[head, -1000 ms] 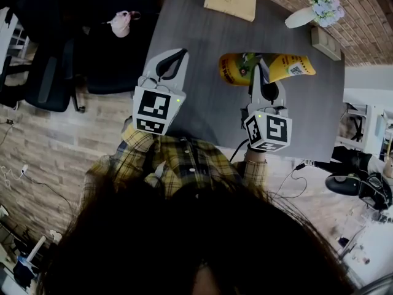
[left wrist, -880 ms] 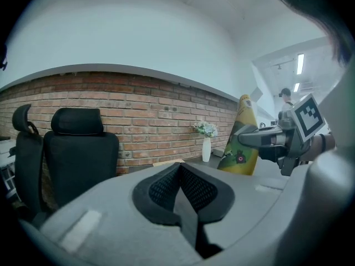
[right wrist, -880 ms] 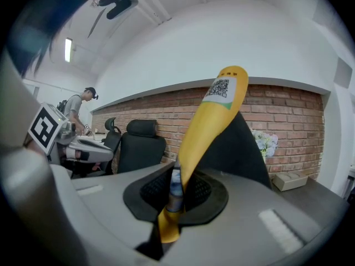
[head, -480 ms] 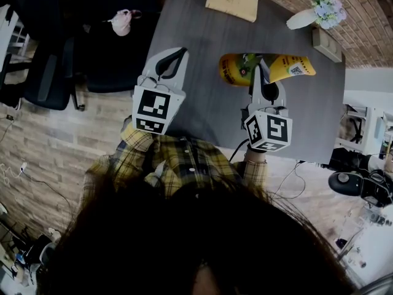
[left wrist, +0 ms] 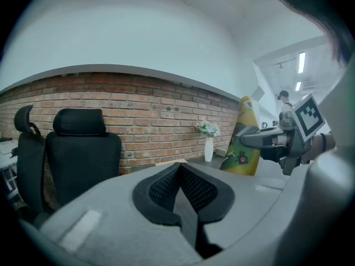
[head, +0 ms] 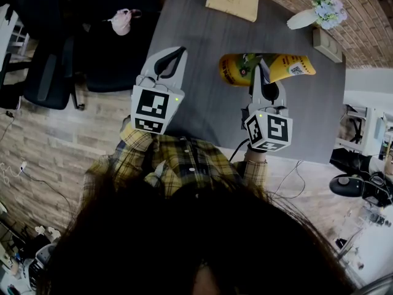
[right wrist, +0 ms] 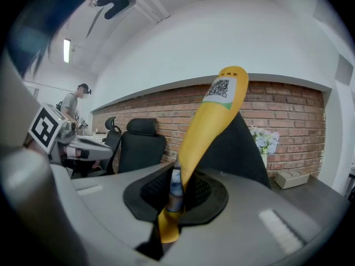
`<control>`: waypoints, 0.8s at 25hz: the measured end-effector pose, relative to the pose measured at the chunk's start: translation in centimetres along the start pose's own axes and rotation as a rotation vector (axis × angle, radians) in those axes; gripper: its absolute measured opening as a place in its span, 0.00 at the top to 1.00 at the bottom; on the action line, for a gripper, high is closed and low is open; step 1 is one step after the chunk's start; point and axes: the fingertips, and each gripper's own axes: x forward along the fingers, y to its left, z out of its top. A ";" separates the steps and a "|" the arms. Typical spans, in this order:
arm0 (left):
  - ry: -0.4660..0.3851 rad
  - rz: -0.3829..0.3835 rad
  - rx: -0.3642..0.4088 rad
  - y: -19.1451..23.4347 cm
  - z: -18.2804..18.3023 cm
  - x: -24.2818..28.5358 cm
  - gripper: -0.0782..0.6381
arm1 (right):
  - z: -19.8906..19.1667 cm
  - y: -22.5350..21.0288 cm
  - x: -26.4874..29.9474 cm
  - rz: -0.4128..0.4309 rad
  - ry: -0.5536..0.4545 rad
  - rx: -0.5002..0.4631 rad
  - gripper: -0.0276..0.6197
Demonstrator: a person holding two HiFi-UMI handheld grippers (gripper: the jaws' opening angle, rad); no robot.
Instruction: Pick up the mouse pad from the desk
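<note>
The right gripper (head: 259, 72) has its jaws clamped on the lower edge of the yellow pad (head: 288, 66). The pad curls upward from them over the middle of the counter (head: 202, 35). The left gripper (head: 176, 55) hovers at the counter's near left edge, jaws pressed together with nothing between them. A vase (head: 302, 18) and a notebook (head: 231, 0) sit along the counter's far side.
</note>
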 end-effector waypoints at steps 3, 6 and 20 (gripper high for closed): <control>0.000 0.000 0.002 0.0 0.0 0.0 0.90 | 0.0 0.1 0.0 0.003 0.002 0.004 0.92; -0.002 -0.001 0.004 0.0 0.0 0.0 0.90 | 0.0 0.2 0.0 0.012 0.000 0.013 0.92; -0.007 0.001 0.004 0.1 0.1 -0.1 0.90 | -0.2 0.2 0.0 0.013 0.016 0.010 0.92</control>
